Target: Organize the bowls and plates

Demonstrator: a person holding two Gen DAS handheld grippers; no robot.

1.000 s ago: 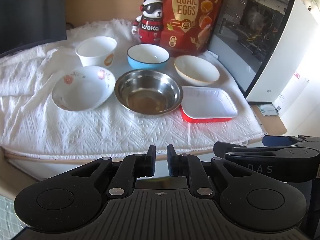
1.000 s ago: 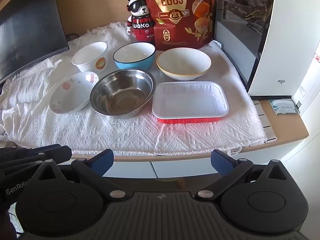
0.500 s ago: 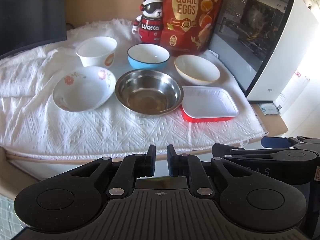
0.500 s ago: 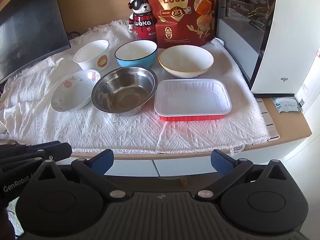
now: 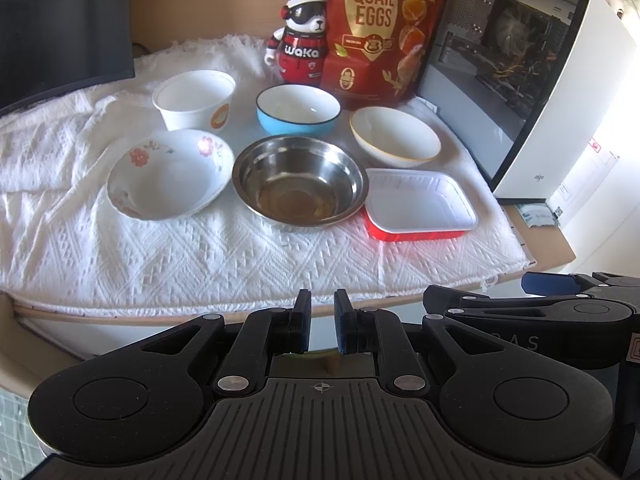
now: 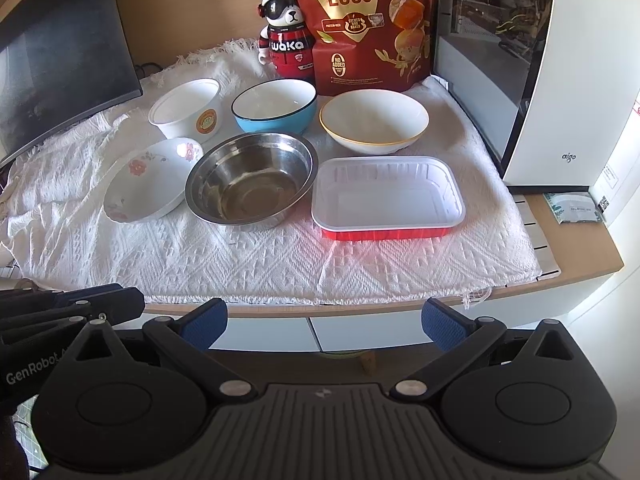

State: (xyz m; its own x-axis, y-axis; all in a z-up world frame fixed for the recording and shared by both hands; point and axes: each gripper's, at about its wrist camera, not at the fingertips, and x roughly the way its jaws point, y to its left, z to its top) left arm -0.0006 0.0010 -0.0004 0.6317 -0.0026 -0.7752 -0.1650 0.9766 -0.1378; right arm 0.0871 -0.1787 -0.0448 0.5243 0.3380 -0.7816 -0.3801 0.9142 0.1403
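You are holding both grippers short of the worktop: the left gripper with jaws together, the right gripper spread wide, both empty. The tray is lying just right of the steel bowl, long axis crosswise. The egg bag is running off the top edge.

Black tongs with blue pads, perhaps rubbery, silver rivets.
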